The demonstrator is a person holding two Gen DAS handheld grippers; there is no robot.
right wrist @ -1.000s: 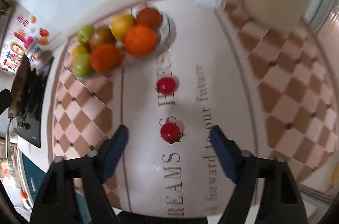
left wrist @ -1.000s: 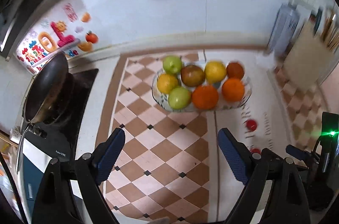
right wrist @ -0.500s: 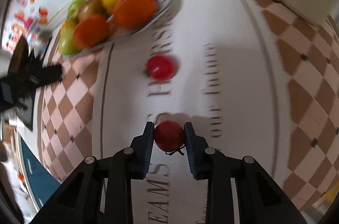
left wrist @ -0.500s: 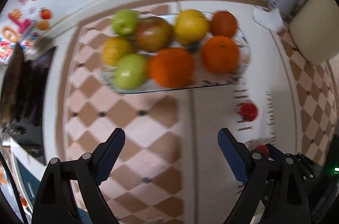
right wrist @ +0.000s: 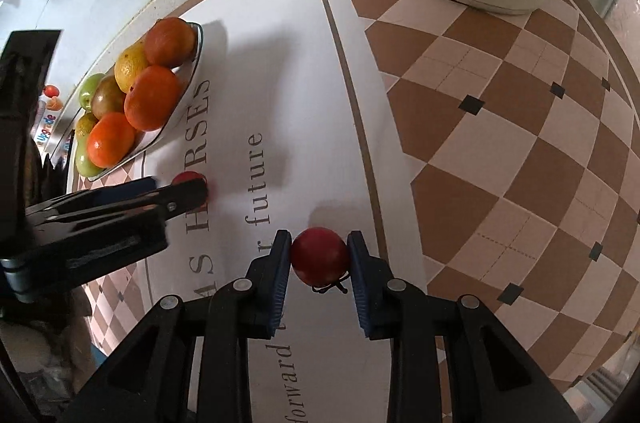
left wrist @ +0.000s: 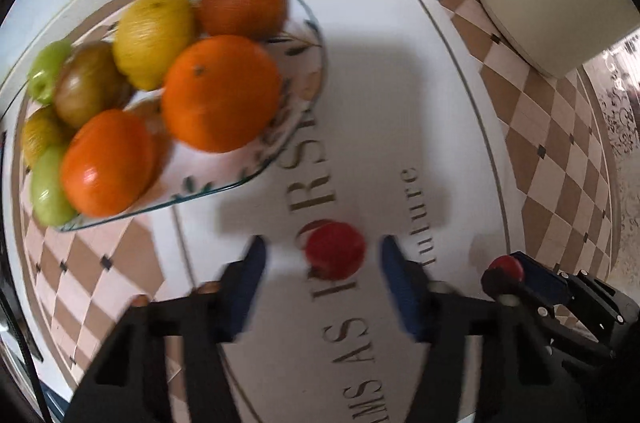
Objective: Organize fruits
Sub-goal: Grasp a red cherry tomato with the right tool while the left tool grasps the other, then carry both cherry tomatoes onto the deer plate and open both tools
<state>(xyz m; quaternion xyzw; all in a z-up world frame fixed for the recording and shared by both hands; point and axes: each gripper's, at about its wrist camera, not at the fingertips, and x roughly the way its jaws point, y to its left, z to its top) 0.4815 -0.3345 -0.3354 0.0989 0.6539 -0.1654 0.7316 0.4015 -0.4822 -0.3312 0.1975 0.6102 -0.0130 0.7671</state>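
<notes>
- The right gripper [right wrist: 320, 263] grips a small red tomato [right wrist: 319, 255] on the printed surface [right wrist: 304, 71], its jaws pressed to both sides of the fruit.
- The left gripper [left wrist: 322, 269] straddles a second red tomato [left wrist: 335, 249]; its jaws have just been closing, with gaps on either side, so no grip yet.
- The glass fruit dish [left wrist: 316, 35], heaped with oranges, a lemon and green apples, sits far left.
- To do this well, the left jaws should finish closing centred on the tomato, squeezing lightly, before both fruits are lifted straight up and carried towards the dish.
- A second earlier, both sets of jaws stood wide, the left one aimed at the dish across the checked cloth; both now hang low over the tomatoes.
</notes>
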